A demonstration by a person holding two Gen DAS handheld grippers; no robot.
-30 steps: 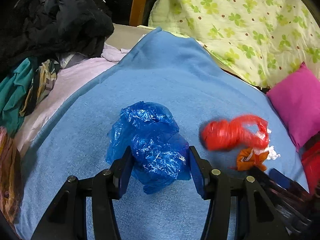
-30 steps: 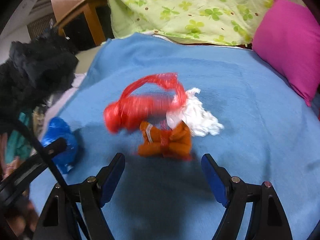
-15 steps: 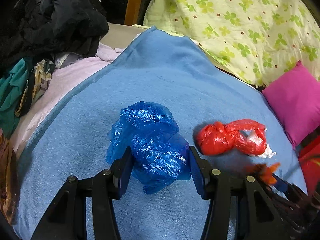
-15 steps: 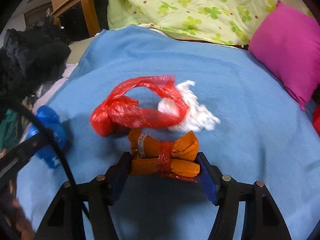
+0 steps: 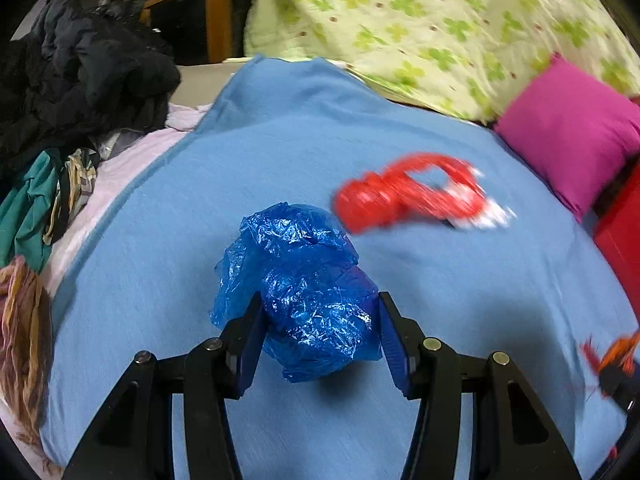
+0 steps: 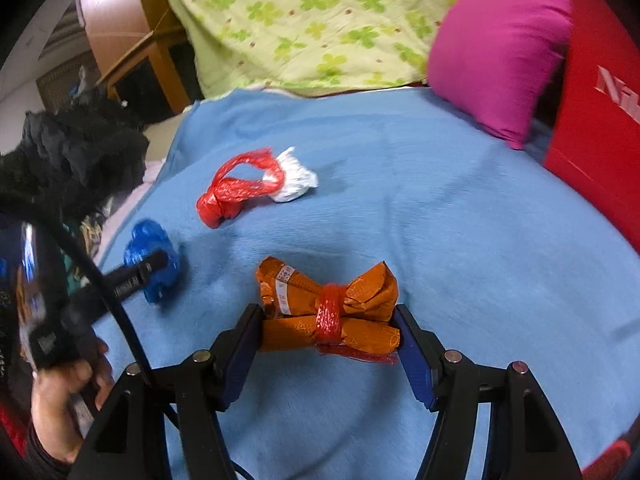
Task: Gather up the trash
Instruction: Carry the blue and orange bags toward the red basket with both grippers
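My left gripper (image 5: 318, 334) is shut on a crumpled blue plastic bag (image 5: 298, 284) above the blue blanket (image 5: 280, 152). My right gripper (image 6: 330, 334) is shut on an orange wrapper bundle (image 6: 332, 308) tied with a red band, lifted off the blanket (image 6: 440, 220). A knotted red plastic bag (image 6: 236, 190) lies farther back on the blanket with white crumpled paper (image 6: 294, 178) touching its right end. The red bag (image 5: 408, 196) shows blurred in the left wrist view. The blue bag (image 6: 150, 248) and the left gripper show at the left of the right wrist view.
A magenta pillow (image 6: 496, 56) and a red box (image 6: 600, 100) stand at the right. A green clover-print quilt (image 6: 320, 20) lies at the back. A pile of dark clothes (image 5: 80, 76) sits at the left edge, beside a wooden frame (image 5: 214, 20).
My right gripper closed on the orange bundle and pulled it back and up, away from the red bag and paper. My left gripper kept holding the blue bag and lifted slightly.
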